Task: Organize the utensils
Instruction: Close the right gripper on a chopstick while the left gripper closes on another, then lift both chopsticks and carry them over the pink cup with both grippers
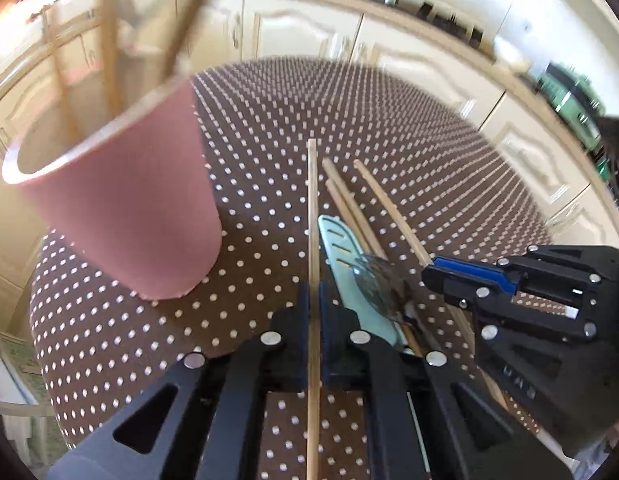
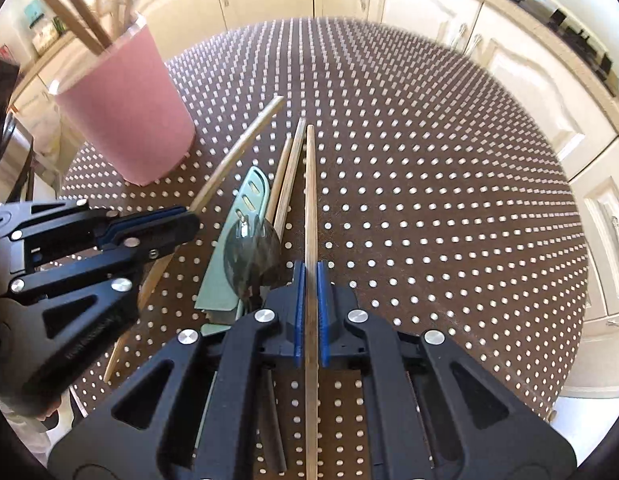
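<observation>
A brown polka-dot tablecloth [image 2: 429,200] lies before cream cabinets [image 2: 529,92] and, seemingly, a green appliance [image 1: 569,104].

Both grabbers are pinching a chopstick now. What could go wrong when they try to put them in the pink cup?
1. The pink cup already holds several sticks, so a new chopstick may bump them and miss.
2. The left gripper and right gripper are close together; they might collide.
3. Each chopstick is thin and long, so it could swivel or slip in the jaws.
</observation>
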`<state>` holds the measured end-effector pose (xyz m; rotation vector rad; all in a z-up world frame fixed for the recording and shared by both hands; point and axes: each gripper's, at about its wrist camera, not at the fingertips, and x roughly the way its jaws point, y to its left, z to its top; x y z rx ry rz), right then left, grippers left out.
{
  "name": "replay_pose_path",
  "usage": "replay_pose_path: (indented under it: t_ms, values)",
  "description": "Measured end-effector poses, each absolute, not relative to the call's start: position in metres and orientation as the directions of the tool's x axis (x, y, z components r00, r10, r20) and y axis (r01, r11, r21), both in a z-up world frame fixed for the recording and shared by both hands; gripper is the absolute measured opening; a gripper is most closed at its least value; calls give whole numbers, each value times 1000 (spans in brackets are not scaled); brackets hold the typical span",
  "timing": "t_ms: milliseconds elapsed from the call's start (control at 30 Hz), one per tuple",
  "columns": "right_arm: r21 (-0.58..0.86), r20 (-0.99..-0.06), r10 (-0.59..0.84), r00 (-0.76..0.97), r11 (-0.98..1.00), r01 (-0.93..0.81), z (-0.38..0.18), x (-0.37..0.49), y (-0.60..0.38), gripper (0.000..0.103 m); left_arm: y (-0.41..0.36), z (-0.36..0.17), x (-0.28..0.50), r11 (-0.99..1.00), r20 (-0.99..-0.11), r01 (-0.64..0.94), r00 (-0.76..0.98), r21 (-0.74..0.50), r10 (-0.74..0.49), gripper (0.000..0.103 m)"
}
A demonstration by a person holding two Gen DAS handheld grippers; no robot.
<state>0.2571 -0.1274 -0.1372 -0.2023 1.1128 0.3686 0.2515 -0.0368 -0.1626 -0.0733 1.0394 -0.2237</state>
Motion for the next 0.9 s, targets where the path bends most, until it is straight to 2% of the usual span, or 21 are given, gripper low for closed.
replay_pose_path:
  t_ms: [133,233,300,400,633,767,900]
  values:
    - [59,-824,254,507,927,-370,-110,228,-138,6,-34,-138,216,971,-752,188,616,-149,-234,5]
    - [125,-734,337,589,920,-371,-88,199,-148,6,-31,-120,184,959,-663,230,694,-166,-282,5]
    - [120,-667,343,661,925,-360,-74,178,-150,6,-26,-109,164,951,-602,253,737,-178,-308,5]
    - [165,-539,391,746,918,-362,-50,147,-155,6,-18,-94,136,934,-505,287,786,-212,-356,5]
    - [132,-253,415,874,910,-393,-9,89,-134,6,15,-63,105,934,-297,274,894,-230,-336,5]
    - [130,-157,447,881,893,-431,8,91,-123,6,35,-46,107,935,-217,257,925,-244,-311,5]
    - [127,-104,460,882,886,-447,17,105,-99,6,53,-26,113,943,-152,231,950,-241,-272,5]
